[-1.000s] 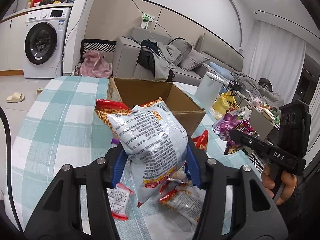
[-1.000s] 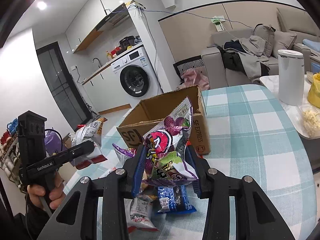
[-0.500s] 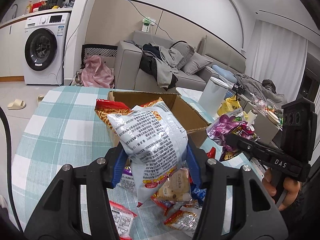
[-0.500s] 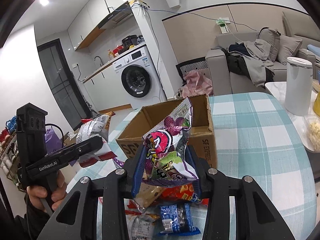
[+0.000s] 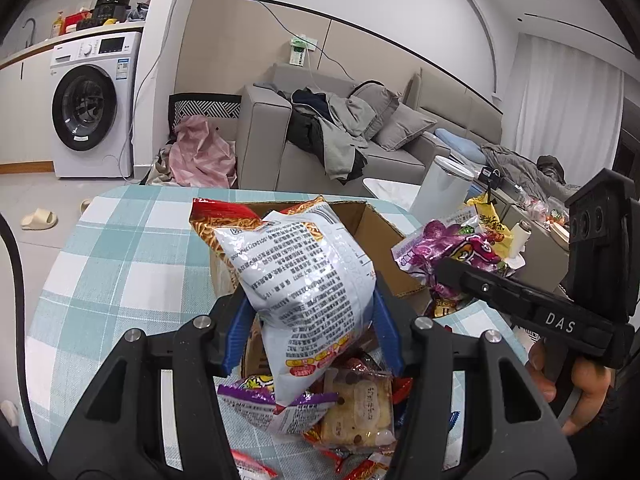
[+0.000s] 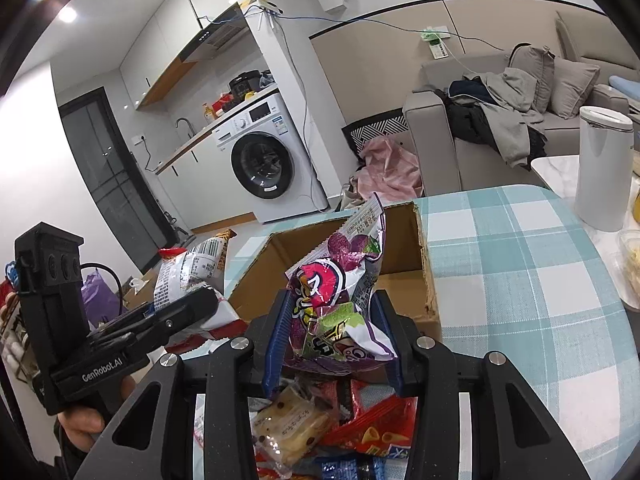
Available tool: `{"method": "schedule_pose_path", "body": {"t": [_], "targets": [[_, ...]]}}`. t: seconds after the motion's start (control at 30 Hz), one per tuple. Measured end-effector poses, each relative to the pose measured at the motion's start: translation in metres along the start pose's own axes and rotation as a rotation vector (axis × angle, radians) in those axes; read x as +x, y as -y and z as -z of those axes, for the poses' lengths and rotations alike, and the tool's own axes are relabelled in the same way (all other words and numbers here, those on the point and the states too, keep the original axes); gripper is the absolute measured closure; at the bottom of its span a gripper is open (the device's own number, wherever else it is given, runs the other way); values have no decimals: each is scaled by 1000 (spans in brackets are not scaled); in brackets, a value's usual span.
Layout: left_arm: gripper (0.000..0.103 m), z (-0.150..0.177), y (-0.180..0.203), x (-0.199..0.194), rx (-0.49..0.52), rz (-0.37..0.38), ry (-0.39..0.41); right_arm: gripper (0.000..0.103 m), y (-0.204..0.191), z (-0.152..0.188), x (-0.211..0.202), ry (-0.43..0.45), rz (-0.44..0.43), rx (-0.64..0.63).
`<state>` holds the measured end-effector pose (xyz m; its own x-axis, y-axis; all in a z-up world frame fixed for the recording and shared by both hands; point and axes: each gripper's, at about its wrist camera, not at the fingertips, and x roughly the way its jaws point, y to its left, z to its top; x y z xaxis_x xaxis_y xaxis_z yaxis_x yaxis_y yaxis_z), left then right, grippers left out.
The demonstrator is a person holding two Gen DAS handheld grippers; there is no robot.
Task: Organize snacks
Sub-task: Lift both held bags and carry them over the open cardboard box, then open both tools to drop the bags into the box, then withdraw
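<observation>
"DAS" is printed in white on the black right gripper (image 5: 460, 276). "GenRobot.AI" is printed on the left gripper (image 6: 200, 300). The small print on the snack bags cannot be read.

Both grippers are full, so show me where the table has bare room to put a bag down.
Free: the checked tablecloth between the open cardboard box and the white cylindrical bin, and the cloth left of the box. Crowded: the loose snack packets heaped just in front of the box.
</observation>
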<state>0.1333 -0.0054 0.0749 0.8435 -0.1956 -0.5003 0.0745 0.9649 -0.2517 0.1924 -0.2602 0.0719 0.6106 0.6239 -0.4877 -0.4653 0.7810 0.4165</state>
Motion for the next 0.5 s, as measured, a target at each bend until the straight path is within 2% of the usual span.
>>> {"method": "schedule_pose_path", "body": {"t": [0.5], "targets": [[52, -5, 2, 45, 8, -31, -18, 62, 9, -13, 35, -42, 37, 18]]}}
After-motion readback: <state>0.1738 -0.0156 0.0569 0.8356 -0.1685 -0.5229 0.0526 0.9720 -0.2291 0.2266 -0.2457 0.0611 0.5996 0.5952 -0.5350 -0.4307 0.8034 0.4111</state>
